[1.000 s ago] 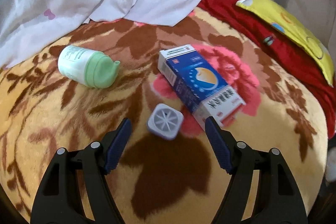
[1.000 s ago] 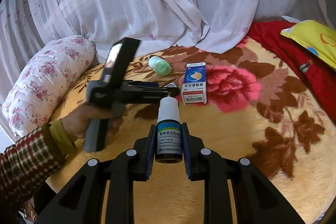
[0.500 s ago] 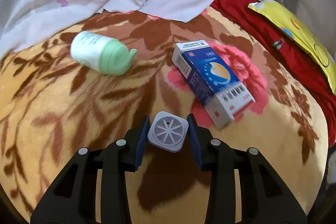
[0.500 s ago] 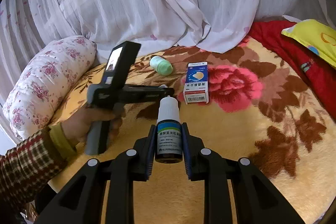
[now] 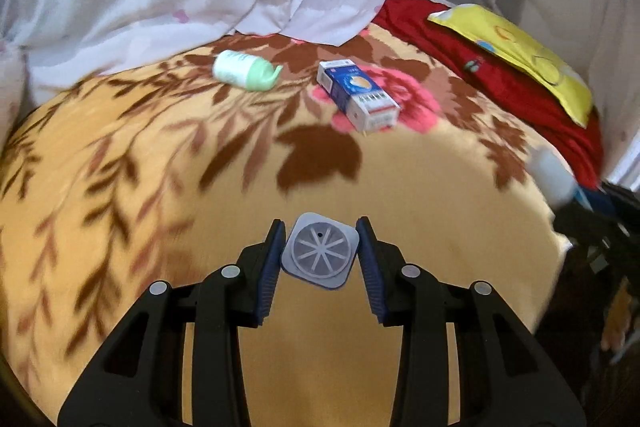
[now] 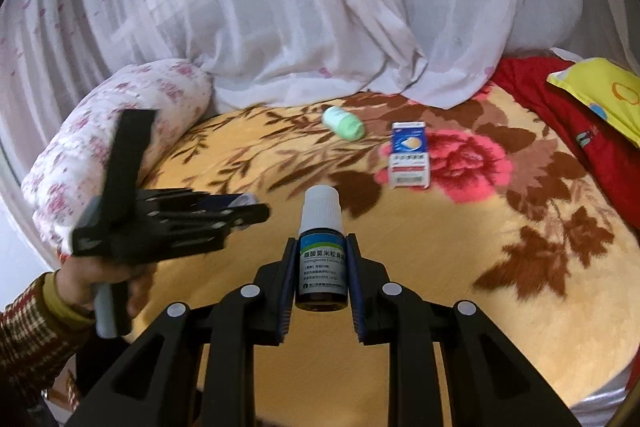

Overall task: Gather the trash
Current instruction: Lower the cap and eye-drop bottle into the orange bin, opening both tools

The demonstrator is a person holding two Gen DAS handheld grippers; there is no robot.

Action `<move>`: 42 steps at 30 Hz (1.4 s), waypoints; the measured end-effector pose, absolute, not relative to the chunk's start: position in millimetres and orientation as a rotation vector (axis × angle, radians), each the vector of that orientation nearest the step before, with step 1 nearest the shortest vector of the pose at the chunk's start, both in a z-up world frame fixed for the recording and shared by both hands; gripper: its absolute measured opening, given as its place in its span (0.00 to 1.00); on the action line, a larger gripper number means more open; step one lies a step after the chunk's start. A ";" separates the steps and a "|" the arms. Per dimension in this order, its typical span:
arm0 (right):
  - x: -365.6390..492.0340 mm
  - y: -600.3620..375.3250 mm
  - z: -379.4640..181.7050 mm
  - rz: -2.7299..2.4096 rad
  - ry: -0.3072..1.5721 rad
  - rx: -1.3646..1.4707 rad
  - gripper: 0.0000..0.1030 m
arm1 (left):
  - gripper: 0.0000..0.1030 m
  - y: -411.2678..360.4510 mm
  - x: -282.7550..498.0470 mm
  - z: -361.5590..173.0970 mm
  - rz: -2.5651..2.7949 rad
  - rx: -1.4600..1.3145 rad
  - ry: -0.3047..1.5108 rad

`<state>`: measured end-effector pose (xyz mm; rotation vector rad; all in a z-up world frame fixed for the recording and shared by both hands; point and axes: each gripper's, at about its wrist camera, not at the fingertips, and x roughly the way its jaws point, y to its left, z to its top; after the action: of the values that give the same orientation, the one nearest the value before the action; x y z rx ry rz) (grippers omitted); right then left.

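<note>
My left gripper (image 5: 320, 251) is shut on a small grey square cap with a spoked face (image 5: 320, 251) and holds it above the floral blanket. It also shows at the left of the right wrist view (image 6: 256, 213). My right gripper (image 6: 320, 267) is shut on a dark dropper bottle with a white cap (image 6: 321, 259). A green-and-white bottle (image 5: 245, 70) (image 6: 344, 123) lies on its side at the far part of the blanket. A blue-and-white medicine box (image 5: 358, 99) (image 6: 411, 160) lies to its right.
A yellow-brown floral blanket (image 6: 500, 251) covers the bed. White curtains (image 6: 300, 7) hang behind. A pink floral pillow (image 6: 116, 131) lies at the left. A red cloth (image 5: 500, 83) and yellow cushion (image 5: 516, 51) lie at the right. The bed edge drops off at the right.
My left gripper closed on the grey cap, lifted it and drew back from the bottle and box. My right gripper kept hold of the dropper bottle.
</note>
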<state>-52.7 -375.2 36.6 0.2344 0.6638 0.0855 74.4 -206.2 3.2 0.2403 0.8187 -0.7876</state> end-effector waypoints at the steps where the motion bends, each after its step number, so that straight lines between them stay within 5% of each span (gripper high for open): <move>1: -57.7 -369.2 37.3 0.096 0.668 0.229 0.23 | 0.35 -194.4 59.5 5.0 -0.778 0.238 0.814; 12: -124.4 -284.0 7.6 0.271 0.840 0.134 0.23 | 0.35 -97.8 -70.6 -19.8 -0.723 0.199 0.895; 27: -184.3 -219.6 -73.4 0.426 1.157 0.066 0.23 | 0.35 -75.7 -149.5 -84.6 -0.824 0.278 1.124; 28: -185.2 -218.5 -74.3 0.425 1.164 0.062 0.26 | 0.36 -75.7 -150.2 -85.4 -0.824 0.278 1.130; 29: -185.1 -217.4 -74.7 0.426 1.172 0.059 0.43 | 0.36 -75.5 -150.7 -85.8 -0.823 0.277 1.134; 31: -184.2 -217.3 -72.8 0.406 1.167 0.047 0.63 | 0.57 -74.4 -151.0 -85.7 -0.810 0.289 1.151; 33: -184.0 -219.1 -69.2 0.377 1.146 0.027 0.64 | 0.69 -71.9 -149.5 -83.1 -0.771 0.294 1.140; 42: -174.5 -244.6 -62.4 0.301 1.112 0.089 0.69 | 0.71 -67.1 -136.7 -67.6 -0.720 0.273 1.080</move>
<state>-174.5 -244.6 -62.4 0.0888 1.1116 0.3008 -136.7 -67.1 -67.6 0.2731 1.0797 -0.7199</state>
